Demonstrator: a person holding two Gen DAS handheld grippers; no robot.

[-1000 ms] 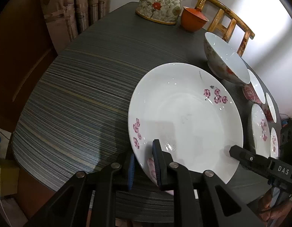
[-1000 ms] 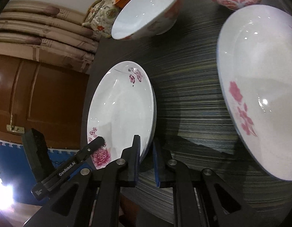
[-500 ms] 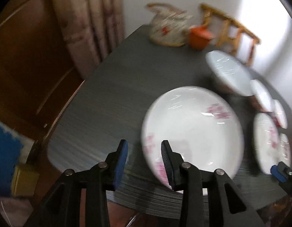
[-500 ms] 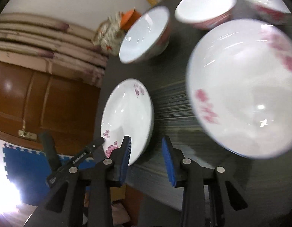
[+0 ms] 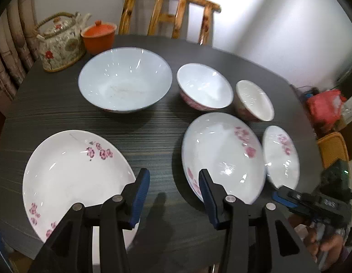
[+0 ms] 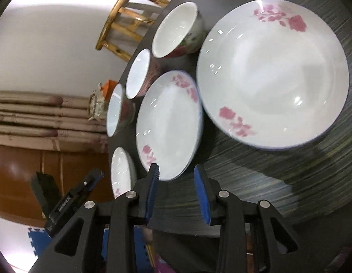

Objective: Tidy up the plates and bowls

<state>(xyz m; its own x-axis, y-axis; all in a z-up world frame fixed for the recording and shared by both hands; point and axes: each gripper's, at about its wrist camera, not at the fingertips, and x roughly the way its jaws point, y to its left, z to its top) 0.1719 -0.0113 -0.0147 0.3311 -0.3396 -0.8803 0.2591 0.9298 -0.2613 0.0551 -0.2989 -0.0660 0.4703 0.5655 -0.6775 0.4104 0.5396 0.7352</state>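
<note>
On the dark striped table (image 5: 153, 125) lie three white plates with pink flowers: a large one (image 5: 71, 179) at front left, a medium one (image 5: 221, 157) at front middle, a small one (image 5: 280, 157) to its right. Behind stand a large bowl (image 5: 124, 79), a medium bowl (image 5: 204, 86) and a small bowl (image 5: 254, 100). My left gripper (image 5: 173, 195) is open and empty above the table between the large and medium plates. My right gripper (image 6: 177, 188) is open and empty at the near edge of the medium plate (image 6: 169, 122), left of the small plate (image 6: 271, 72).
A flowered teapot (image 5: 59, 43) and an orange lidded cup (image 5: 98, 35) stand at the back left. A wooden chair (image 5: 169, 16) is behind the table. Curtains hang at the left. A red bag (image 5: 324, 107) lies off the table's right.
Both grippers let go of the large plate and opened. Both pulled back and swung right, so all plates and bowls now show. The large plate rests on the table.
</note>
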